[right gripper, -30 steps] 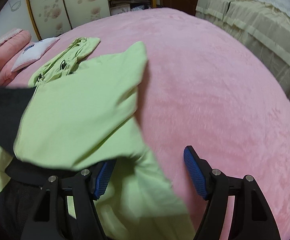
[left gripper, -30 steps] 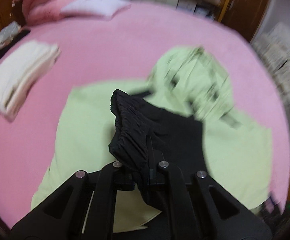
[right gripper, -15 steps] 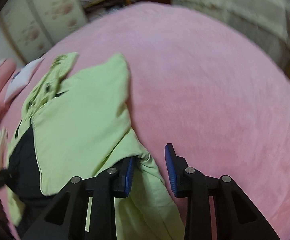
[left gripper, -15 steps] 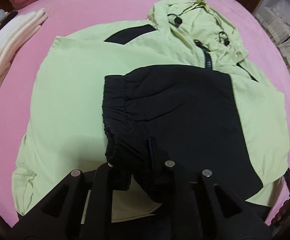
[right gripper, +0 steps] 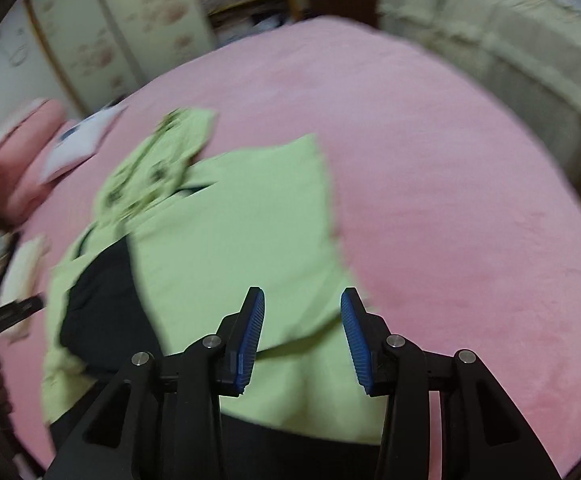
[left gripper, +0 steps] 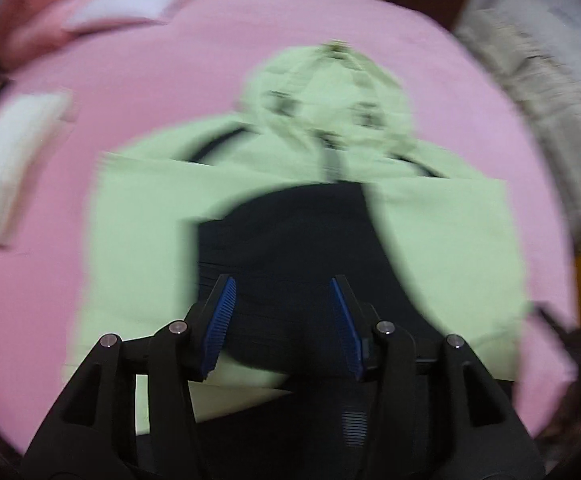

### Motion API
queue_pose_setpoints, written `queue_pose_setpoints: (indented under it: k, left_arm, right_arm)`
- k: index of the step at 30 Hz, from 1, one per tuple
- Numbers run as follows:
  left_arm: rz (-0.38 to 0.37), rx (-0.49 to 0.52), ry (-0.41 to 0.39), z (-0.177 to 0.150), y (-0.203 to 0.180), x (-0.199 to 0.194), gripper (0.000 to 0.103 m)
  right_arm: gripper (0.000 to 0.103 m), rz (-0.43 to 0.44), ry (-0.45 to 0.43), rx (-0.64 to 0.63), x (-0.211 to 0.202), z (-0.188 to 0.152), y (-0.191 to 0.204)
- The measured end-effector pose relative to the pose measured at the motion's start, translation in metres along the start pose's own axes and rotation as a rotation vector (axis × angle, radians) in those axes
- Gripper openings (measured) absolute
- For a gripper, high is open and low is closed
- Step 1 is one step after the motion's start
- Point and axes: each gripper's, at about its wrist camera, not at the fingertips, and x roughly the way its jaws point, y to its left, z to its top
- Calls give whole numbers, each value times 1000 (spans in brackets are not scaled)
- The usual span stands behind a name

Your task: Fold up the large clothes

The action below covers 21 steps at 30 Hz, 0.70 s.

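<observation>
Your green and black jacket (left gripper: 150,248) lies flat on the pink bed (left gripper: 210,40), hood (left gripper: 326,92) pointing away from you and both sleeves folded across the body. Your left gripper (left gripper: 282,324) hangs over the black sleeve (left gripper: 290,240), its jaws opening with nothing pinched between them. Your right gripper (right gripper: 302,336) hovers above the green sleeve (right gripper: 242,232), blue pads (right gripper: 250,336) apart, gripping no cloth. A folded white stack (left gripper: 6,164) sits well to the left.

The jacket (left gripper: 150,216) is thin matt cloth, green with black panels. The blanket (right gripper: 430,168) looks plush and fuzzy. The left gripper (left gripper: 282,320) is matt black plastic, with ribbed blue pads (left gripper: 220,328) and shiny metal pins at six o'clock.
</observation>
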Motion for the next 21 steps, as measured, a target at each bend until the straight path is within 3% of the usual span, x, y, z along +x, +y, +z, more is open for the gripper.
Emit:
queue_pose_setpoints:
  k: [1,2,3,4,6,8,13,15,17,19,20,21]
  left_arm:
    - [-47,-14,19,-2,-6,6,45]
    - [-102,-36,56,-5,-16,18,42]
    - [-131,-42,79,-8,-24,29,36]
    - [-145,-40,96,-12,-30,37,22]
    - [-117,-30,179,-20,-45,65,17]
    - [-37,-36,256,-29,-49,91,5]
    - [44,-99,228,-30,-24,94,2]
    - [130,-125,190,-26,-3,87,2]
    - [280,-134,160,-22,20,84,1]
    - [273,-172,162,-19,39,84,1]
    - [249,-213,167,-17,46,84,1]
    - [237,-251,171,-15,50,84,1]
  right_arm:
    - [17,62,34,22,11,-2,6]
    - [14,120,80,54,25,-6,14]
    - [13,181,134,91,41,-9,23]
    - [10,219,172,119,54,-13,30]
    - [9,257,224,195,75,-23,38]
    - [9,252,242,242,87,-30,39]
    - [3,141,164,287,86,-20,-12]
    - [3,8,100,303,76,-11,-51]
    - [0,-32,69,341,70,-5,-91]
    - [0,-68,57,343,68,-2,-110]
    - [0,-193,61,297,67,1,-115]
    - [0,-241,69,271,67,2,-117]
